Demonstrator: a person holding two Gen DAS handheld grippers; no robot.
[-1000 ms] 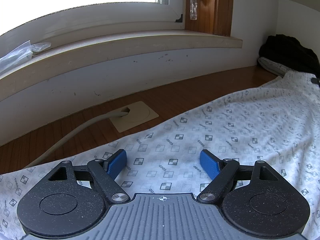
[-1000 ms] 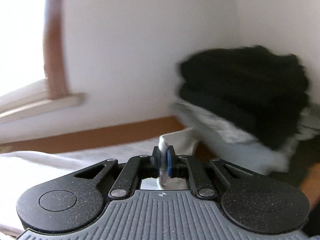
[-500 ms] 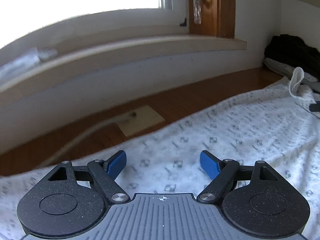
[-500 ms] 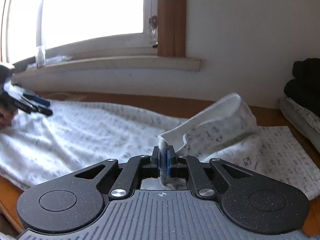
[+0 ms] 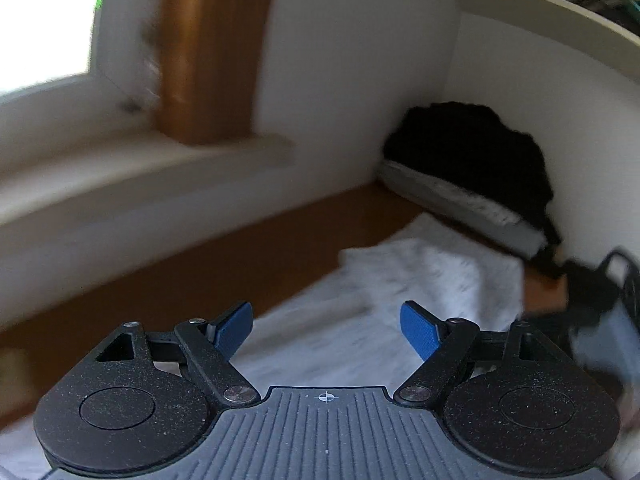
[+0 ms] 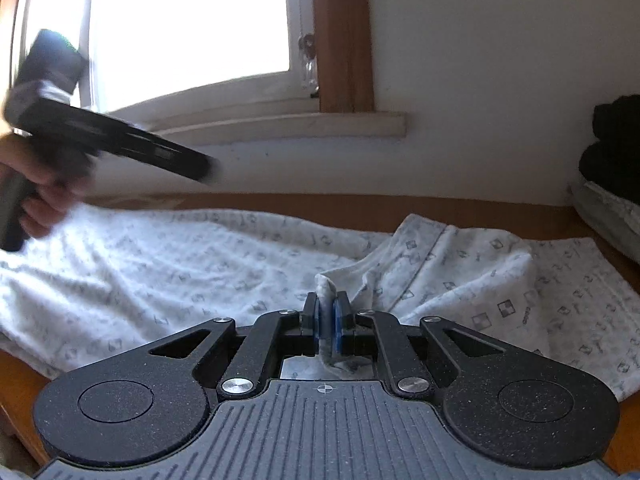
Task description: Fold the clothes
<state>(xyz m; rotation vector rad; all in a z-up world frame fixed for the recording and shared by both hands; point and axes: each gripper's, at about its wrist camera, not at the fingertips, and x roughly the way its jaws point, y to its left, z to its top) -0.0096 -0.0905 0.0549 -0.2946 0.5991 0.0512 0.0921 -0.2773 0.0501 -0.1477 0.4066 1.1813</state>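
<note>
White patterned garment (image 6: pixel 208 264), printed with small grey squares and marks, lies spread across a brown wooden surface (image 6: pixel 460 210) below a window. Its right end is folded back over itself into a raised flap (image 6: pixel 460 272). The right gripper (image 6: pixel 328 320) is clamped on an edge of this fabric, a pinch of cloth showing between its blue pads. The left gripper (image 5: pixel 326 326) hovers above the garment with its blue pads set wide apart and nothing between them; its view is motion-blurred. From the right wrist view, a hand (image 6: pixel 36 196) holds that left gripper above the garment's left part. Folded dark clothes (image 5: pixel 472 156) are stacked in the corner by the white wall (image 6: pixel 500 60), under a shelf (image 5: pixel 540 16).
</note>
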